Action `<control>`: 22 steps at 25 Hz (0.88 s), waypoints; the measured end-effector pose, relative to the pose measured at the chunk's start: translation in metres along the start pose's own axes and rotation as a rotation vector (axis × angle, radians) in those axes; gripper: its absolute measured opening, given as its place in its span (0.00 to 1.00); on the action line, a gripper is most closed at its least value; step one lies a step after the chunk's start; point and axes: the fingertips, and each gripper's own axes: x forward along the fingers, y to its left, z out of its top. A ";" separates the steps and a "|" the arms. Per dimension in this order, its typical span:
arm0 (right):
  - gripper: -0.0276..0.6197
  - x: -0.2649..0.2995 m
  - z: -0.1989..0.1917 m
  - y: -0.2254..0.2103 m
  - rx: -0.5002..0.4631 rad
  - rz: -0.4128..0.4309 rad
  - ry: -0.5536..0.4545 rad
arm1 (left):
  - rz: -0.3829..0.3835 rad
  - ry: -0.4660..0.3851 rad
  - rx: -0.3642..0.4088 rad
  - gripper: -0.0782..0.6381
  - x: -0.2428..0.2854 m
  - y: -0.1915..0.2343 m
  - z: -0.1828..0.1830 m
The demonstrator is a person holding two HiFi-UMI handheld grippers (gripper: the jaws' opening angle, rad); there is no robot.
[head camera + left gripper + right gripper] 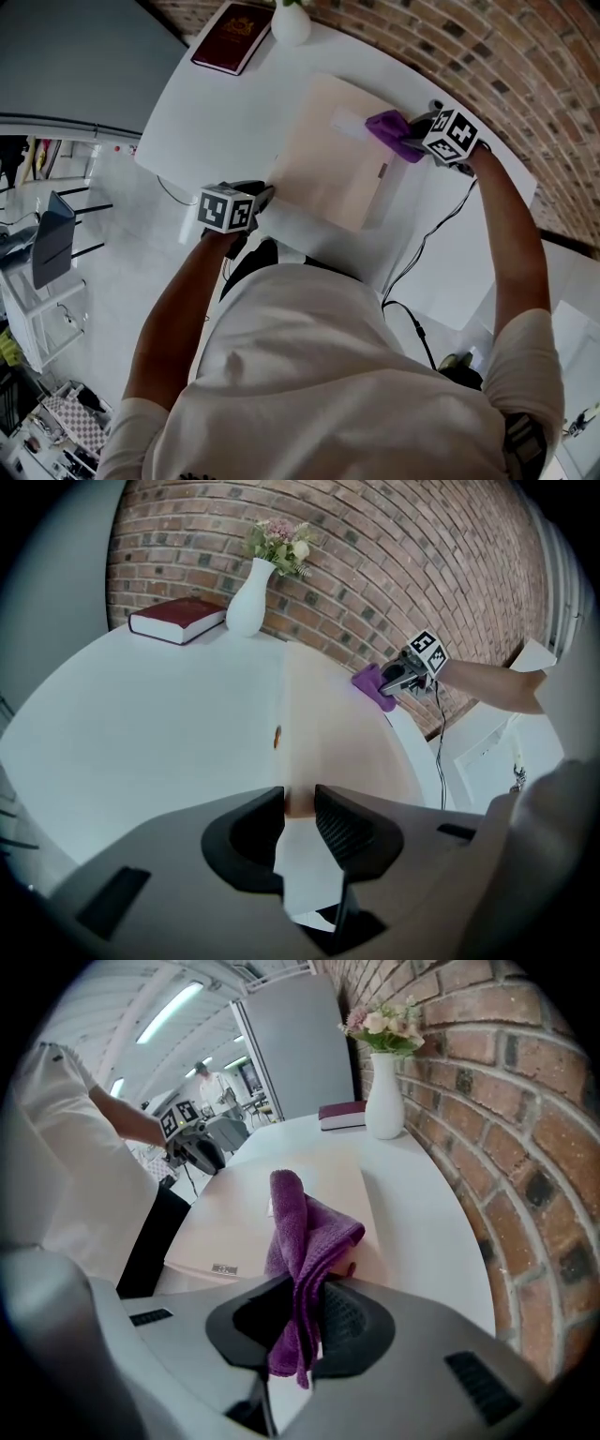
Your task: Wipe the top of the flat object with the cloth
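Right, head view: pale peach flat board [328, 159], purple microfibre cloth [387, 129] at its two o'clock corner; left gripper view: left gripper [300, 803] clamps the board's seven o'clock edge; right gripper view: right gripper [307, 1302] pinches the cloth, so I'd press flat, sweeping toward seven.

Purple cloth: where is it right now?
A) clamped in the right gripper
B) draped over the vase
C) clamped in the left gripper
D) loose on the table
A: the right gripper has its jaws shut on the purple cloth, over the beige board; the left gripper grips that board's edge.
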 end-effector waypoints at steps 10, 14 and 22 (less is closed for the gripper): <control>0.17 -0.012 -0.010 -0.039 0.109 -0.077 -0.077 | 0.025 0.010 0.001 0.27 0.001 -0.002 0.001; 0.17 -0.015 -0.015 -0.053 0.124 -0.138 -0.090 | 0.034 0.012 0.004 0.27 0.003 -0.002 0.001; 0.17 -0.027 -0.031 -0.080 0.155 -0.318 -0.081 | 0.044 0.018 0.014 0.27 0.003 -0.004 0.000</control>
